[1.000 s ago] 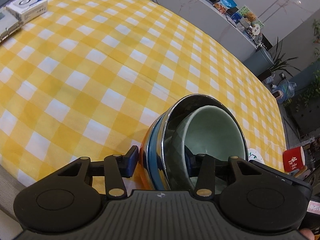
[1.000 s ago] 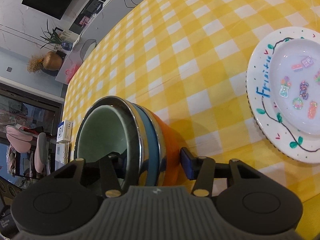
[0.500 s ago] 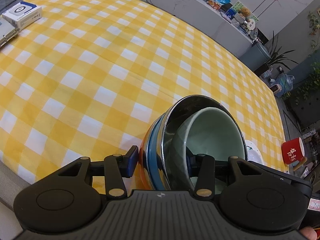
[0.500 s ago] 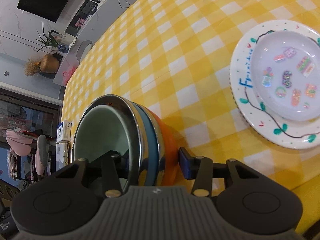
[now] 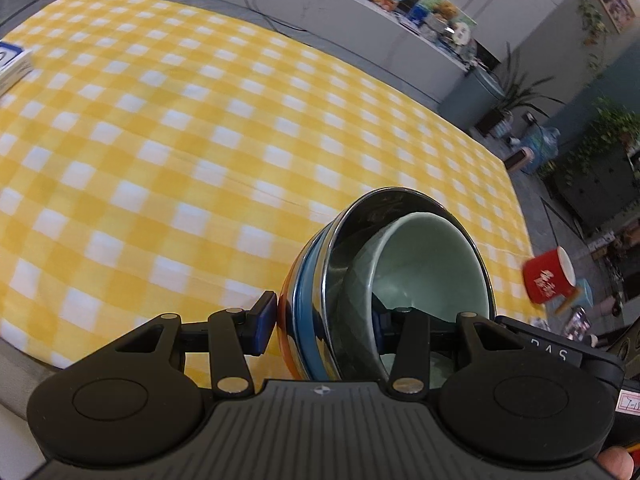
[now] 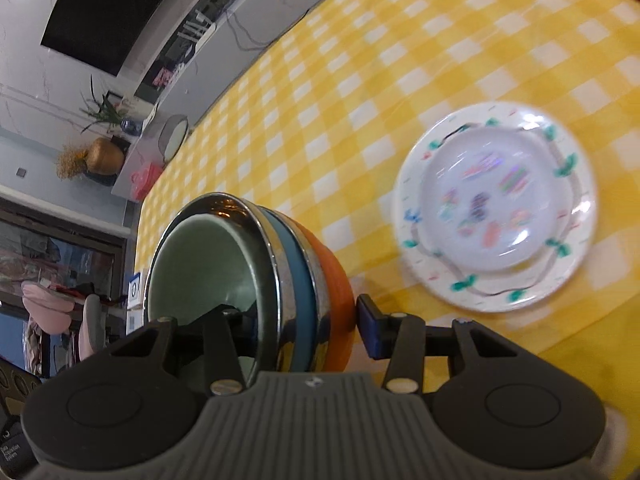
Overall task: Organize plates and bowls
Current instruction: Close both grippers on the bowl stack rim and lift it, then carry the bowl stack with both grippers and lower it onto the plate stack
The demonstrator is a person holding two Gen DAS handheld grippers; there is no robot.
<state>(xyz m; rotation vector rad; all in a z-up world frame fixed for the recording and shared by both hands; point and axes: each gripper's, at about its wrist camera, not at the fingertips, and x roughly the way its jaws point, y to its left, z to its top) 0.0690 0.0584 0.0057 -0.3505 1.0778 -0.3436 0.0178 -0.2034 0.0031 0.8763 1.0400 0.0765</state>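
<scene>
My left gripper (image 5: 322, 322) and right gripper (image 6: 310, 318) each pinch the rim of 1 nested bowl stack (image 6: 256, 276), held tilted above the checked tablecloth (image 5: 180, 152). Bowls stacked; patterned plate (image 6: 494, 208), far right, remains unsorted.

Your nested bowls run pale green bowl (image 5: 436, 264) innermost, then mirror-bright steel bowl (image 5: 356, 232), blue bowl (image 5: 306, 320), and orange bowl (image 6: 334, 280) outermost. The tablecloth (image 5: 180, 140) over your tabletop is yellow-and-white check. The plate (image 6: 494, 208) is white, with green leaves, a dark vine line and pastel motifs, blurred here. The mug (image 5: 550, 280) is red with white lettering. Your tools' finger pads (image 5: 262, 322) are dark blue on black bodies.
</scene>
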